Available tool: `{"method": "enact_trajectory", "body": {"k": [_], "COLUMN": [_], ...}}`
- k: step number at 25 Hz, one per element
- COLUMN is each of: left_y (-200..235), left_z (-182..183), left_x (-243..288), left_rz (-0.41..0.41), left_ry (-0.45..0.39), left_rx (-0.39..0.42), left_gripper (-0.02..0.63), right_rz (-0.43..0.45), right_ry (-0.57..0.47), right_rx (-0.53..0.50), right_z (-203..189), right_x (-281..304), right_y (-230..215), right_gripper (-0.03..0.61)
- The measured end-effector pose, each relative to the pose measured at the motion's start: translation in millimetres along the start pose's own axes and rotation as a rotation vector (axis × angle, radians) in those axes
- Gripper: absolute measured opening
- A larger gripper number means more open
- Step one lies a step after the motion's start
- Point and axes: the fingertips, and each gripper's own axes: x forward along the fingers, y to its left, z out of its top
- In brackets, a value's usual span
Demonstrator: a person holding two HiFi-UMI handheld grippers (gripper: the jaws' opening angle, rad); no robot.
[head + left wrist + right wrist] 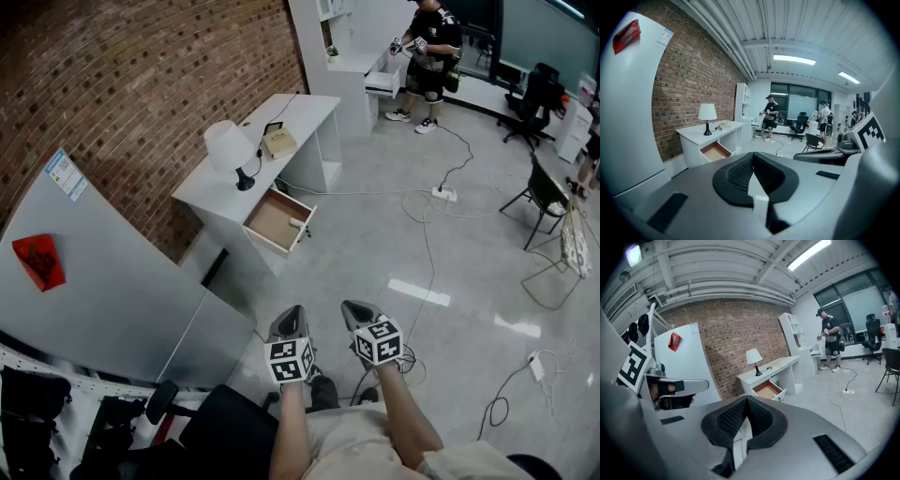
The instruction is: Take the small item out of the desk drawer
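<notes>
Two grey hand-held grippers with marker cubes, worn with pale khaki.

The left gripper (292,311) carries a marker cube (291,361) with black square patterns on white faces. Ahead of that cube its smooth grey moulded shell tapers to a rounded nose. Just right of the cube, the right gripper (357,306) has the same grey shell and a second cube (380,342). Seen close, each gripper ends in black pads (736,176) with a fine ribbed texture, set in a dark V-shaped collar. Dark rectangular slots (832,453) are sunk into the shell top. Behind the cube run bare forearms (292,431). Below and right of it lies a pale khaki garment (370,448).
</notes>
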Motion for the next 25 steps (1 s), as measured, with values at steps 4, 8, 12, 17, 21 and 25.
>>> {"method": "enact_trajectory", "body": {"k": [4, 8, 12, 17, 21, 25], "left_y": [-1.7, -1.3, -5.3, 3.3, 12.9, 38.6], "left_z": [-3.1, 6.3, 11.7, 26.2, 38.1, 68.5], "left_x": [1.8, 1.6, 12.5, 36.1, 67.8, 102.9], "left_rz": [0.016, 0.040, 0.033, 0.034, 0.016, 0.003], "left_ry": [-0.006, -0.036, -0.041, -0.057, -0.053, -0.061], "left_rx": [-0.037, -0.051, -0.052, -0.067, -0.047, 0.014], "left_gripper": [0.017, 0.017, 0.017, 0.017, 0.017, 0.017], "right_rz": [0.001, 0.006, -0.023, 0.032, 0.024, 0.015], "right_ry": [0.000, 0.005, 0.005, -0.046, -0.054, -0.034], "right_rx": [0.001, -0.011, 0.000, 0.086, 0.085, 0.052], "right_z": [-3.3, -6.7, -6.6, 14.6, 32.2, 52.7], "right_x": [-11.2, -17.6, -19.4, -10.1, 12.0, 53.3], "right_y": [-7.9, -11.5, -27.3, -41.6, -61.3, -76.8], "right_gripper": [0.025, 0.025, 0.025, 0.025, 0.025, 0.025]}}
